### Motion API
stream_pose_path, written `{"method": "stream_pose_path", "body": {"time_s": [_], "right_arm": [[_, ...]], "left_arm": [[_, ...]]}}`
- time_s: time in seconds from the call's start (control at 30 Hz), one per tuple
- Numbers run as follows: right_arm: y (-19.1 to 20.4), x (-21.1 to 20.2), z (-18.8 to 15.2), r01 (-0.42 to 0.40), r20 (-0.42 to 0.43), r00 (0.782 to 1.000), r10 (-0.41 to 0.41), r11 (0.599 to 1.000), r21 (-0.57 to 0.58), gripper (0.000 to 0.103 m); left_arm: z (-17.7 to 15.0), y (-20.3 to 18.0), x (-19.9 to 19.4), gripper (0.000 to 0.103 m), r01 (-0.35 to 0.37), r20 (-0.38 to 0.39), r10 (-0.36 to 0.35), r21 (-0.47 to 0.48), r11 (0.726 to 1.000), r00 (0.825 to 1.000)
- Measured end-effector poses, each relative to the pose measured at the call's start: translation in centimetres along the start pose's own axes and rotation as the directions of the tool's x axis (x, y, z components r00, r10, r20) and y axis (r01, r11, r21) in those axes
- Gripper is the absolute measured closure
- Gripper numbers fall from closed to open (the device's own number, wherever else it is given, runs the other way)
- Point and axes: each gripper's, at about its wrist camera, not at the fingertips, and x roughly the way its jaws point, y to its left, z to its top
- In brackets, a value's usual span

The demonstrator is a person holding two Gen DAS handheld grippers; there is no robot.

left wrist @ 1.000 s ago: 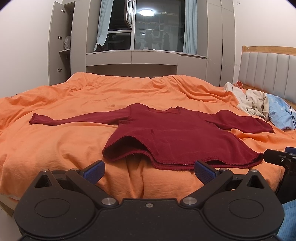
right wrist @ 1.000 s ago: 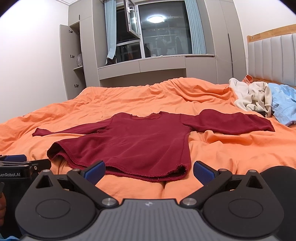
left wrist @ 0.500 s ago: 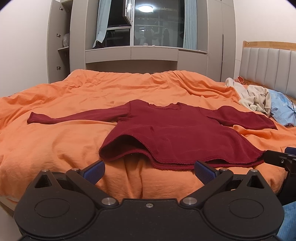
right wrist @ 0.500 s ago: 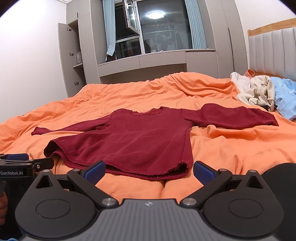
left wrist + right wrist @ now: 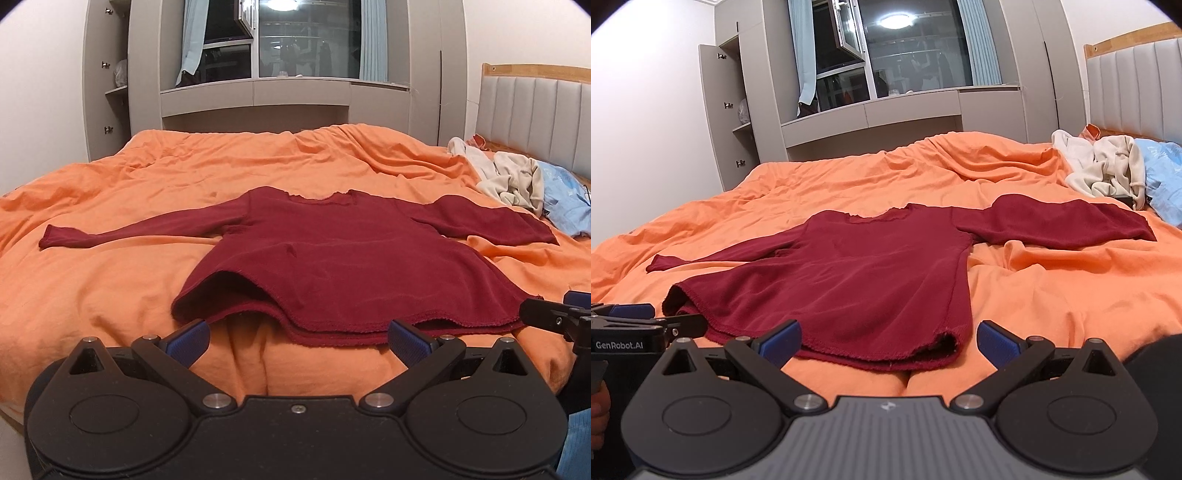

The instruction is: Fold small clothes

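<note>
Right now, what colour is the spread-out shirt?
Dark red shirt, plain; clearest in the left wrist view.

Support surface is a wide bed covered by a rumpled orange cotton duvet (image 5: 122, 280), creased all over, with a grey padded headboard with wood trim (image 5: 532, 110) on the right side. Lying flat on it, near the front edge: a dark red long-sleeved knit top (image 5: 332, 254), hem toward the cameras, neckline away, both sleeves spread out sideways; the left hem corner is lifted a bit, showing a gap. By the headboard, well apart from the top: a crumpled cream garment pile (image 5: 1104, 166), touching a light blue fabric item (image 5: 1163, 173), possibly a pillow.
</note>
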Motion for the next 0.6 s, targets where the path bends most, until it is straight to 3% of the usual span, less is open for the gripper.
{"method": "stream_pose_path", "body": {"time_s": [0.43,0.6], "right_arm": [[-2.3,3.9,2.0,0.018,-0.022,1.0,-0.018,0.999,0.035,0.0],[-5.0,6.4,4.2,0.127,-0.032,0.992,-0.124,0.988,0.093,0.0]], "left_arm": [[2.5,-2.5,4.4,0.001,0.037,-0.026,-0.036,0.035,0.999,0.999],[3.8,-3.2,6.8,0.001,0.051,-0.049,-0.049,0.041,0.998,0.998]]}}
